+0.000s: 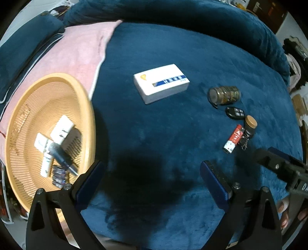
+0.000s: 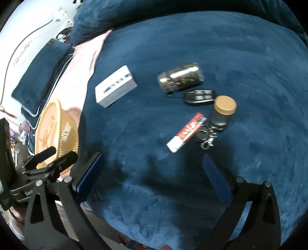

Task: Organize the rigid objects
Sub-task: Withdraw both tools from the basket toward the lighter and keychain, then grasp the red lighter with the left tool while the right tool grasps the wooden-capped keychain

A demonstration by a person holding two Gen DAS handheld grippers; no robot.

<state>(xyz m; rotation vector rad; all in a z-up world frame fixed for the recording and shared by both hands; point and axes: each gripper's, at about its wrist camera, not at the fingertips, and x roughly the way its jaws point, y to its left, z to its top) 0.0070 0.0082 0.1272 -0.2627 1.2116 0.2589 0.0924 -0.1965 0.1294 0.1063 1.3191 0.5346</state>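
On the blue blanket lie a white box with a blue stripe (image 1: 161,83) (image 2: 116,89), a glass jar on its side (image 1: 224,95) (image 2: 180,77), a black key fob (image 1: 235,113) (image 2: 199,96), a dark bottle with a gold cap (image 1: 250,125) (image 2: 221,112) and a red and white tube (image 1: 233,141) (image 2: 185,131). An orange mesh basket (image 1: 21,119) (image 2: 48,119) at the left holds white boxes and small items. My left gripper (image 1: 152,173) is open and empty beside the basket. My right gripper (image 2: 153,165) is open and empty, just short of the tube.
A pink towel (image 1: 77,50) lies behind the basket, with a dark blue pillow (image 1: 21,42) at the far left. A rolled blue blanket edge (image 1: 173,11) runs along the back. Keys on a ring (image 2: 207,141) lie by the bottle.
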